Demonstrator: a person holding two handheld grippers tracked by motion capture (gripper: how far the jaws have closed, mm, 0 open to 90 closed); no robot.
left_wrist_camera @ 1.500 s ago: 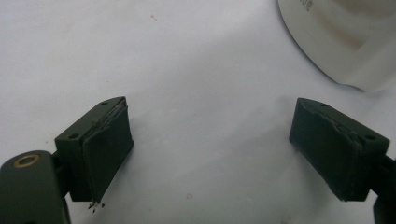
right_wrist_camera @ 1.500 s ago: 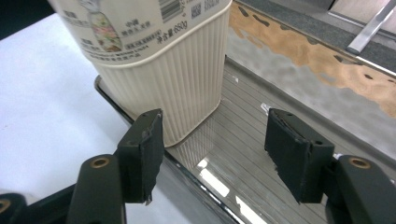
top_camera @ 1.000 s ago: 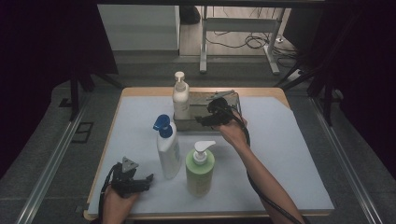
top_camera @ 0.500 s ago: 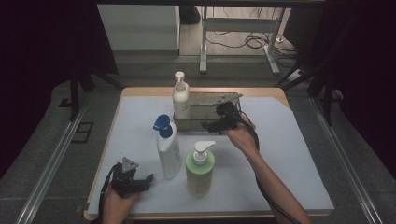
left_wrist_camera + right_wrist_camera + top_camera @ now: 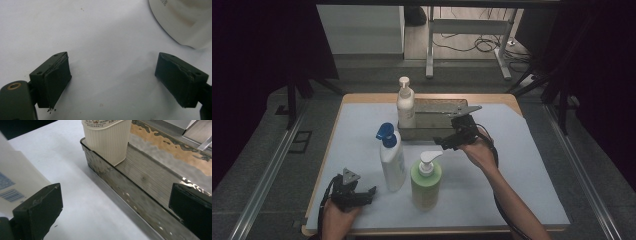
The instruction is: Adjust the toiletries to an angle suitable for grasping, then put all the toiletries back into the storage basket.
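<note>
From the high view I saw the worktop (image 5: pixel 532 165) under a pale sheet, with a metal tray (image 5: pixel 434 120) near its far edge, about mid-width. A cream pump bottle (image 5: pixel 405 105) stood upright in the tray's left end, and my right gripper view showed its ribbed base on the tray floor against the near wall. My right gripper (image 5: pixel 451 140) hung just in front of the tray's near wall, toward its right half, jaws spread wide with nothing between them; in its own view 1 jaw sat over the sheet and the other over the tray. A white bottle with a blue cap (image 5: pixel 391 157) stood in front of the tray's left end, and a green pump bottle (image 5: pixel 426 175) stood just beside it on its right. My left gripper (image 5: pixel 357 196) rested near the worktop's near left corner, jaws also wide apart and empty, with bare sheet between them and a white bottle's base at the upper right of its own view.
</note>
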